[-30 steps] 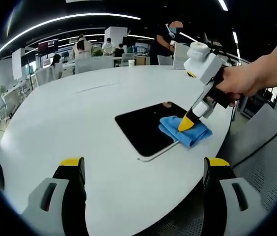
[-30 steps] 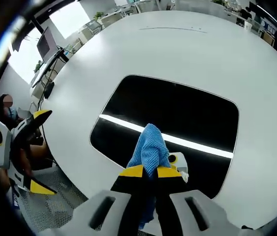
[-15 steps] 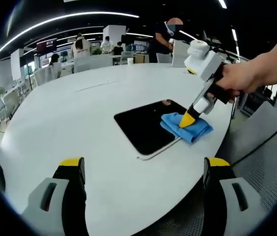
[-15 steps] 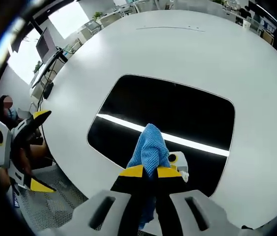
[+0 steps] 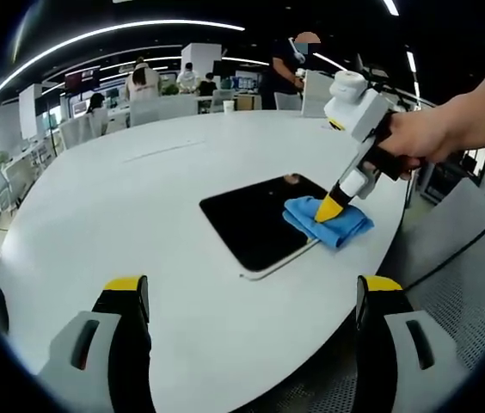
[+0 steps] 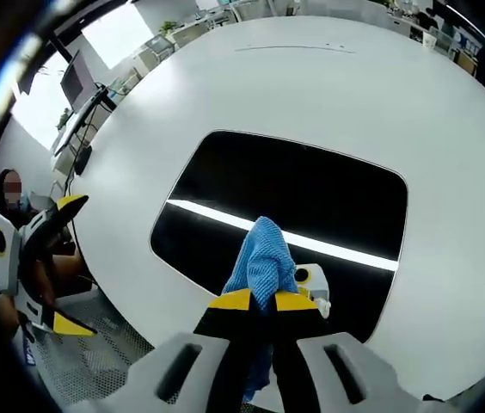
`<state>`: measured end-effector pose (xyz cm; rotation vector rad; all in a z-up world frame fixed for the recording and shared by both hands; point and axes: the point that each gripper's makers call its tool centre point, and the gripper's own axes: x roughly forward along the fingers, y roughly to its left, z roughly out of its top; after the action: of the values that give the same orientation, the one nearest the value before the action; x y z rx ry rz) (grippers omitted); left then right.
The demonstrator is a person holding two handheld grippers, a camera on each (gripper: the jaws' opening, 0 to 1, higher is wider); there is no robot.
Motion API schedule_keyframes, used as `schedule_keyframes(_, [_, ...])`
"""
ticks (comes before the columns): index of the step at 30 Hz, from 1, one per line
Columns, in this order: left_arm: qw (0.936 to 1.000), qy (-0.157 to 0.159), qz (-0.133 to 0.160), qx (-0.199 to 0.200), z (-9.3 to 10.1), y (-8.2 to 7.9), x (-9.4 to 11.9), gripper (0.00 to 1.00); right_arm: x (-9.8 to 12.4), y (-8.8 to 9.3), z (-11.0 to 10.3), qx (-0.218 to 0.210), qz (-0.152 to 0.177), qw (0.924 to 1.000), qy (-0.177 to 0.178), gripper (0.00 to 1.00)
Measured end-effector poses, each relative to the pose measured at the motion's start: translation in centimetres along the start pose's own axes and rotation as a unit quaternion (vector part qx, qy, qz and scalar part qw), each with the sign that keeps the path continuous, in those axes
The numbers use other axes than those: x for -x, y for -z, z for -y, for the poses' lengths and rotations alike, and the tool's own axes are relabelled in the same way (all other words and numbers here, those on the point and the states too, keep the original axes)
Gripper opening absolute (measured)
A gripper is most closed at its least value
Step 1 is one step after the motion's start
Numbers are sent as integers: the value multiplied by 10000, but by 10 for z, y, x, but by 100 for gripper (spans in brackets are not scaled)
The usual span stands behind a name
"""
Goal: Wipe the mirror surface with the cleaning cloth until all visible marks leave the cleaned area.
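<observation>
A dark rectangular mirror (image 5: 255, 228) (image 6: 294, 206) lies flat on the white round table (image 5: 139, 206). My right gripper (image 6: 261, 300) is shut on a blue cleaning cloth (image 6: 264, 258), pressing it onto the mirror's near edge. In the left gripper view that same gripper (image 5: 327, 211) comes in from the right in a person's hand, with its yellow tips on the bunched cloth (image 5: 328, 222) at the mirror's right end. My left gripper (image 5: 247, 288) stands open over the table's near edge, away from the mirror, with nothing between its jaws. A bright light strip reflects across the mirror.
The table's edge (image 5: 337, 327) runs close below the mirror, with a grey mesh chair (image 5: 475, 258) past it. People, desks and screens (image 5: 165, 86) stand beyond the far side of the table. The left gripper (image 6: 40, 258) is at the left of the right gripper view.
The cloth and right gripper have slid slightly along the mirror's end. The left gripper has stayed in place.
</observation>
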<state>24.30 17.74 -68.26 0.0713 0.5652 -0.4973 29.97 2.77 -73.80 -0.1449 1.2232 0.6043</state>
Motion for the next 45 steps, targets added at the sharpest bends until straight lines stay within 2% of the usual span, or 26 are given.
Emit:
schedule_keyframes(16, [10000,68,29,10,3,-1,1,99,-9,-25,9,-19,-2,9999,102,1])
schedule_keyframes(34, [9999,90,-9,115,3,4,1,99,-22,-67,29,-4,89,9996,278,1])
schedule_keyframes(45, [9999,105,-14,83,4,3,0,99,-24,-79,37,1,80,9994,329,1])
